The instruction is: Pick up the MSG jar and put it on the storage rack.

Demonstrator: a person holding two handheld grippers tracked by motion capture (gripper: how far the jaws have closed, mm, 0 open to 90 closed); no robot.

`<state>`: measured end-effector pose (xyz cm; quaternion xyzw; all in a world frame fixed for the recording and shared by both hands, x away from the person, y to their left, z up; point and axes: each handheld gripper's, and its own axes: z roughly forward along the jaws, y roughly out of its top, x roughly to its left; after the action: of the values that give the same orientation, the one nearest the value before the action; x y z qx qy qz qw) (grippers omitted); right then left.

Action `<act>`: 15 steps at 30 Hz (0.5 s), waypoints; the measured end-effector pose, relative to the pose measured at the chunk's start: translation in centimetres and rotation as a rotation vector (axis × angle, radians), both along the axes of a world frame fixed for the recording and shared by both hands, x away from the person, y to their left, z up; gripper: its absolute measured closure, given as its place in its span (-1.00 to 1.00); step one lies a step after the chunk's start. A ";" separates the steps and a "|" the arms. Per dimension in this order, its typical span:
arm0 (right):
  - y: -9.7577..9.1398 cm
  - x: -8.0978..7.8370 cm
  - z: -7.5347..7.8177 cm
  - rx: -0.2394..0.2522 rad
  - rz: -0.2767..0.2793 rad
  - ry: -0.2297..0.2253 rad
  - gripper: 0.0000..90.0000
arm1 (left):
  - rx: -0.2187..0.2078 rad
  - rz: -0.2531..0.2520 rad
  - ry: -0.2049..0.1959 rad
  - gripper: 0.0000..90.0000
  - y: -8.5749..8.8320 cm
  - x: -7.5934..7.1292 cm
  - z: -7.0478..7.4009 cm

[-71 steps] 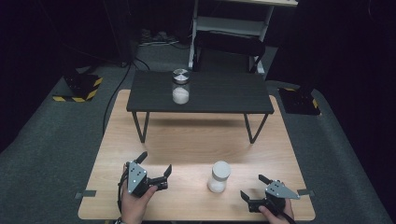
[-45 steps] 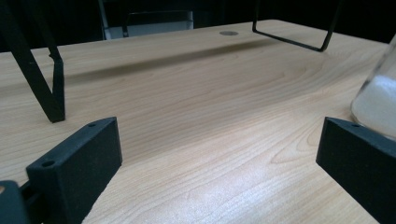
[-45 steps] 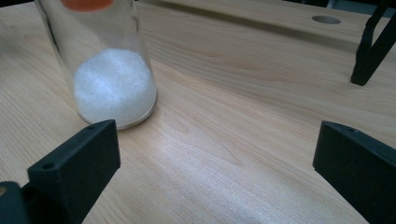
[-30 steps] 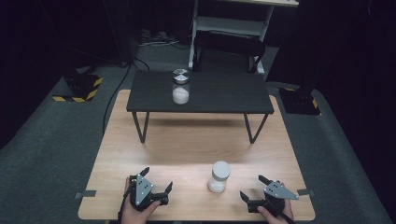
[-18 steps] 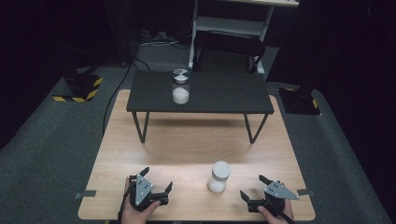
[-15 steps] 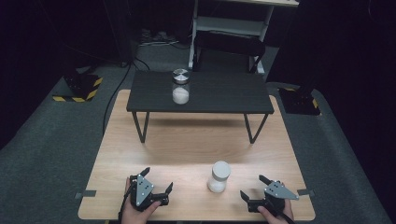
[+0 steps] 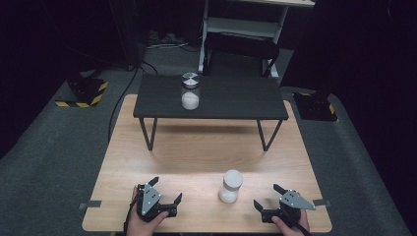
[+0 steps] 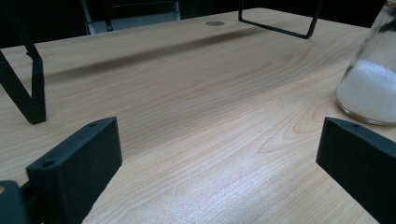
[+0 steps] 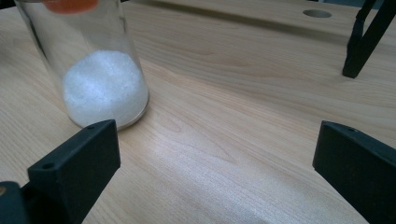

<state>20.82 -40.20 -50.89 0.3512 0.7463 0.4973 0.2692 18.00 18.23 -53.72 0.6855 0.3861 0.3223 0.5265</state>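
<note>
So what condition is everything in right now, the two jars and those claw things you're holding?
Near jar: upright on the wooden table, white lid on, partly filled with white powder, untouched.
Far jar: upright on the small black table, metal lid on, white powder inside.
Left gripper: jaws open, empty, low over the wooden table.
Right gripper: jaws open, empty, beside the near jar.

A near jar (image 7: pixel 230 186) is standing on the wooden table (image 7: pixel 196 162). The left gripper (image 7: pixel 166 196) is sitting to the jar's left, the right gripper (image 7: pixel 268 199) to its right. Beyond the jar, a low black stand (image 7: pixel 231 101) is standing on the table, bearing a second jar (image 7: pixel 190 91).
</note>
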 end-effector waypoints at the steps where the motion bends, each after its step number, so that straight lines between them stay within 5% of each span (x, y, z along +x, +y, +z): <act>1: 0.0 -0.1 0.0 0.002 -0.003 -0.003 -1.00 | -0.002 -0.002 0.001 -0.99 0.1 0.0 0.0; 15: 0.5 -1.2 0.8 0.055 0.048 -0.067 -1.00 | 0.017 -0.025 -0.003 -0.99 0.2 0.2 0.1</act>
<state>19.59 -39.67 -50.10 0.3236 0.7311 0.5356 0.2720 18.18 18.40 -53.61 0.6943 0.3738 0.3201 0.5252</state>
